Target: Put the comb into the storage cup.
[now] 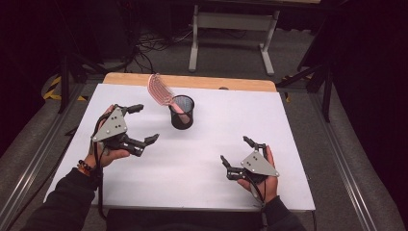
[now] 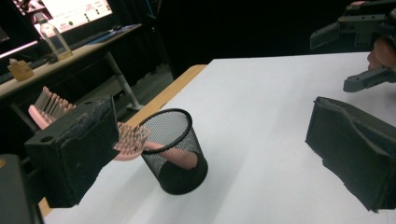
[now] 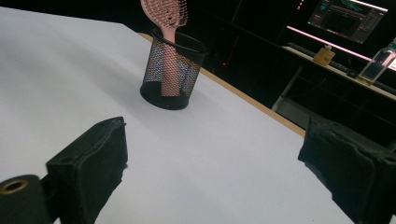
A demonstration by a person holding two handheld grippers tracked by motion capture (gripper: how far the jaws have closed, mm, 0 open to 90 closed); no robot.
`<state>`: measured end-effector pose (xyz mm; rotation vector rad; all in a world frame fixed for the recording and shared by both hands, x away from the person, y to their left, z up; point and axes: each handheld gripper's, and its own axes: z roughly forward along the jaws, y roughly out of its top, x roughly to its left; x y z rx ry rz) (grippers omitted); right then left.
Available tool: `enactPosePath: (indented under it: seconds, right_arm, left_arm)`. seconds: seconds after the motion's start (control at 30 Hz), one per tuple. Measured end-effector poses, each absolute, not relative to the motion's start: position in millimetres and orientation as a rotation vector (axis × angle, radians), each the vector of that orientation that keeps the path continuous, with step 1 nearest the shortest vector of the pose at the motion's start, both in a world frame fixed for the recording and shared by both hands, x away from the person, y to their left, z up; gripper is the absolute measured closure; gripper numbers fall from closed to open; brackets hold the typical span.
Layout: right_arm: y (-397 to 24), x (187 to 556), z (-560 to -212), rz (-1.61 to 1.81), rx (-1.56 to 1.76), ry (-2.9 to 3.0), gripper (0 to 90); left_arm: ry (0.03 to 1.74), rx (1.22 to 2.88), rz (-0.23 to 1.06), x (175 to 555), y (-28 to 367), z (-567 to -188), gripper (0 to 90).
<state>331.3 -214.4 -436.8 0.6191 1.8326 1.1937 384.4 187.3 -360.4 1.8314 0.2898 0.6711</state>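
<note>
The white table (image 1: 192,163) is seen from above and behind the person, looking forward and down. The two gripper views are taken low over the tabletop, from opposite sides, much nearer. The black mesh cup (image 1: 182,112) holding the pink hairbrush (image 1: 161,91) is shared by all three.

- A white tabletop (image 1: 192,163) with a light wooden strip (image 1: 192,81) along its far edge.
- Grey carpeted floor (image 1: 231,57) beyond it, with black cables (image 1: 149,45) tangled on it.
- A white-legged desk frame (image 1: 231,29) stands farther back.
- Dark curtains (image 1: 370,72) close the sides.
- A side desk (image 2: 70,56) carries a lit monitor (image 2: 77,11) and a clear bottle (image 2: 53,39).
</note>
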Motion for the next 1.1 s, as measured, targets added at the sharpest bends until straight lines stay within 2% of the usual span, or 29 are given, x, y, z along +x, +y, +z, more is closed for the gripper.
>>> enactPosePath:
  seconds: [0.63, 1.1]
  right_arm:
    - [-212.6, 329.5, -435.7, 1.204, 0.625, 1.833, 7.7]
    - [-211.8, 328.5, -437.6, 1.196, 0.613, 1.846, 7.5]
  left_arm:
    - [0.316, 1.865, 0.687, 369.6, 213.7, -393.9, 4.7]
    - [0.371, 1.890, 0.675, 358.7, 229.4, -436.1, 6.3]
